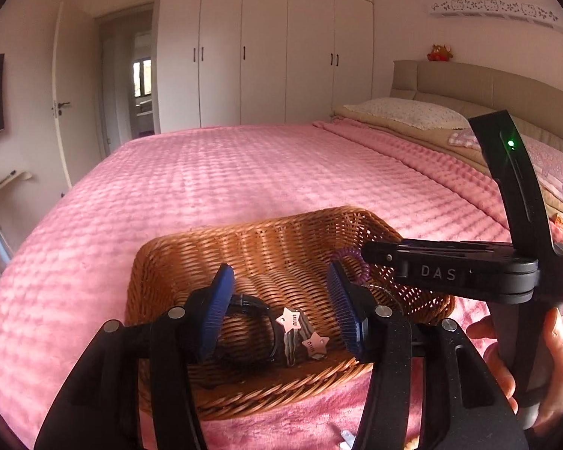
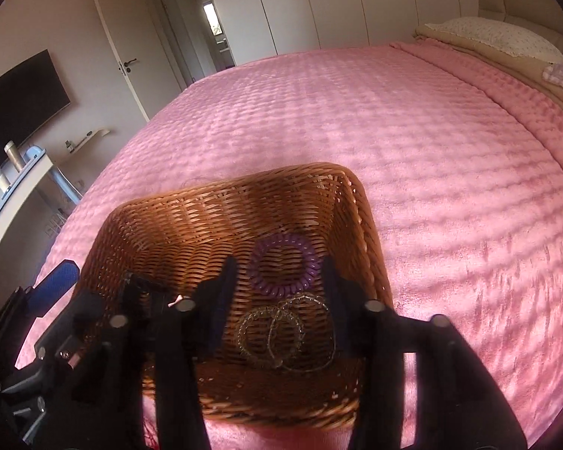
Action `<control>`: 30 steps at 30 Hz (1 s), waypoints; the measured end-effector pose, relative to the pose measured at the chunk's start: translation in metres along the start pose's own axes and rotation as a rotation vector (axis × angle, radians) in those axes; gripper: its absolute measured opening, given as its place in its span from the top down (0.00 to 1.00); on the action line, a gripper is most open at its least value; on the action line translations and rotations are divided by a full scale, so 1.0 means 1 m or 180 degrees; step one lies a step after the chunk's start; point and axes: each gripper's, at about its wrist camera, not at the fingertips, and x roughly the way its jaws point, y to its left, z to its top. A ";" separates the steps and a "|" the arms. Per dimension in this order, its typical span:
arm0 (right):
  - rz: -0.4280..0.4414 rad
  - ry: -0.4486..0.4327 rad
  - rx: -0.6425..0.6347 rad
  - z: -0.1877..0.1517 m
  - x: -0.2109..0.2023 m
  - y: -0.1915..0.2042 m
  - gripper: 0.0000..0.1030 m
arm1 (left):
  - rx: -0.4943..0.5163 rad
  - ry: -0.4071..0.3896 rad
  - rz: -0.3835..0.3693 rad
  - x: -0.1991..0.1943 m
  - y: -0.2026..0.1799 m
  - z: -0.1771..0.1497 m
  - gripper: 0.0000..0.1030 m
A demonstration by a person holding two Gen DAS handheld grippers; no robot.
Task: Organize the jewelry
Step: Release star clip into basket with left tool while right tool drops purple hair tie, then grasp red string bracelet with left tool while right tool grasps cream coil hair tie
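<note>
Both grippers over the wicker basket [image 1: 191,258] on the pink bedspread [image 1: 206,172].
Left gripper [image 1: 281,307] and right gripper [image 2: 281,300] gape empty; star clips [image 1: 300,332] at 6 o'clock, purple coil tie [image 2: 281,264] at 12, thin bracelets [image 2: 277,337] below it.

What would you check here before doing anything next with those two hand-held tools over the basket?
1. Left tool open, nothing between its blue pads: ok.
2. Right tool open and empty: ok.
3. Brown woven wicker basket sitting flat on the pink quilted bedspread: ok.
4. Two pink star-shaped hair clips lying inside the basket: ok.
5. Purple spiral hair tie and thin gold chain bracelets inside the basket, beside each other: ok.
6. More jewelry left to collect outside the basket: cannot tell.
</note>
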 end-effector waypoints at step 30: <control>0.0027 -0.0244 -0.0467 -0.158 -0.107 0.023 0.48 | 0.0016 -0.0263 0.0486 -0.148 -0.016 -0.092 0.39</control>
